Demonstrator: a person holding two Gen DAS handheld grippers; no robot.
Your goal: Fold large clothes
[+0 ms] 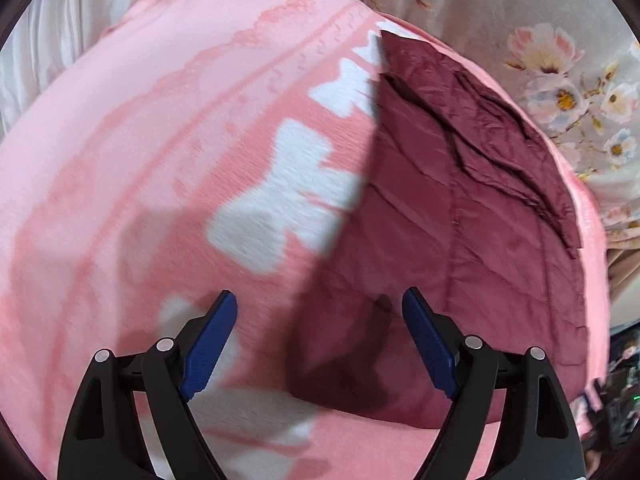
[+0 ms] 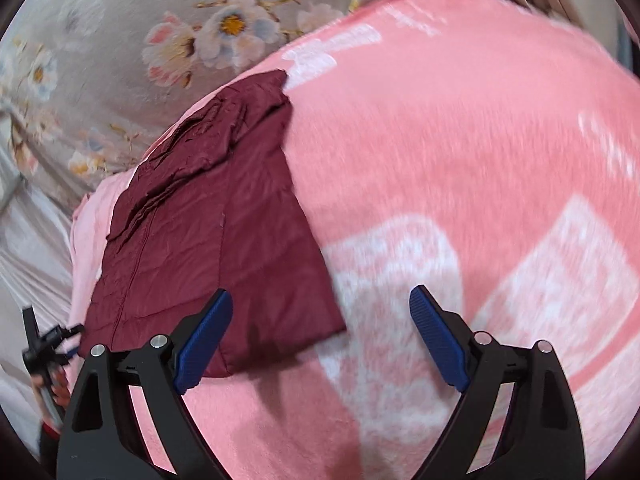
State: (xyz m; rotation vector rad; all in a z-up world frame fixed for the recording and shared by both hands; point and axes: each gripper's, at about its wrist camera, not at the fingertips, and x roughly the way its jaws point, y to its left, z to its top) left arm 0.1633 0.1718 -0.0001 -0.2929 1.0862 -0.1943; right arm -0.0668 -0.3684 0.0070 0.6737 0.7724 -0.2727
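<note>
A dark maroon quilted garment (image 1: 460,216) lies folded into a flat, roughly rectangular shape on a pink blanket (image 1: 160,160) with white patterns. It also shows in the right wrist view (image 2: 208,232), with wrinkled layers along its far edge. My left gripper (image 1: 320,340) is open and empty, hovering over the garment's near left edge. My right gripper (image 2: 322,340) is open and empty, above the garment's near right corner. The other gripper (image 2: 44,344) shows small at the left edge of the right wrist view.
The pink blanket (image 2: 460,160) covers a bed. A grey floral bedspread (image 1: 540,40) lies beyond the garment and also shows in the right wrist view (image 2: 120,40). White fabric (image 1: 48,40) sits at the far left. Dark clutter (image 1: 616,392) is at the right edge.
</note>
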